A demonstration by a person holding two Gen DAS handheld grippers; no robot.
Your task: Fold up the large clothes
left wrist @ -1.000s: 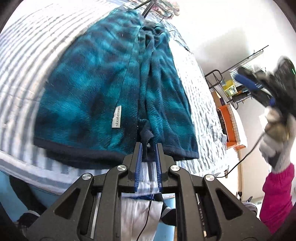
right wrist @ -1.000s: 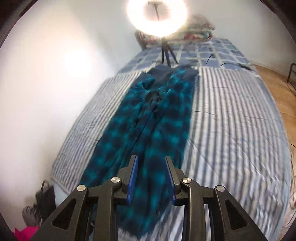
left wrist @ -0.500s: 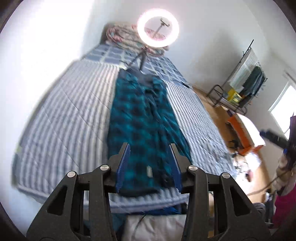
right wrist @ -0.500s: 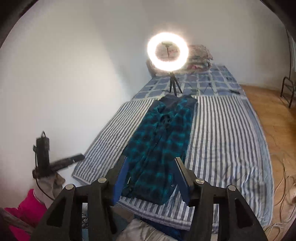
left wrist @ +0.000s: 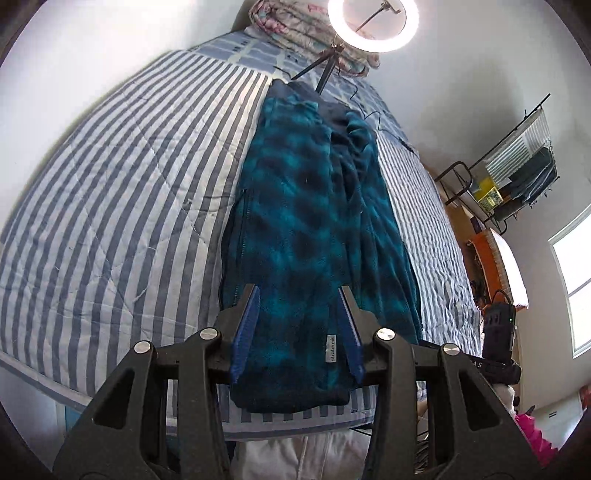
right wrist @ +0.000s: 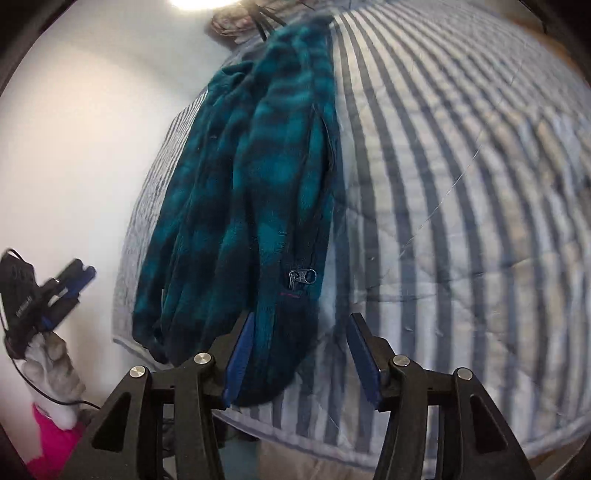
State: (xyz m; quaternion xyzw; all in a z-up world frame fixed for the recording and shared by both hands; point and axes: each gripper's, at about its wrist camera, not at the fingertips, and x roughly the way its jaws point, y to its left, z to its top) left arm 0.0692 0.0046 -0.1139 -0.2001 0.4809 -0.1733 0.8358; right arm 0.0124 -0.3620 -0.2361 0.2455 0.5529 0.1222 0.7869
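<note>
Bed (left wrist: 110, 206): fleece (left wrist: 306, 206) lengthwise. Both tools (left wrist: 295, 332) (right wrist: 301, 354) gape, empty; best pinch hem corners at 6 o'clock.

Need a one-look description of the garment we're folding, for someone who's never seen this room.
Start from the striped bedspread that covers the bed. Running down its middle, from the ring light toward the near edge, lies the fleece jacket, folded into a long narrow strip. It is the only teal-and-navy plaid item there, with a zipper pull near its hem.
</note>
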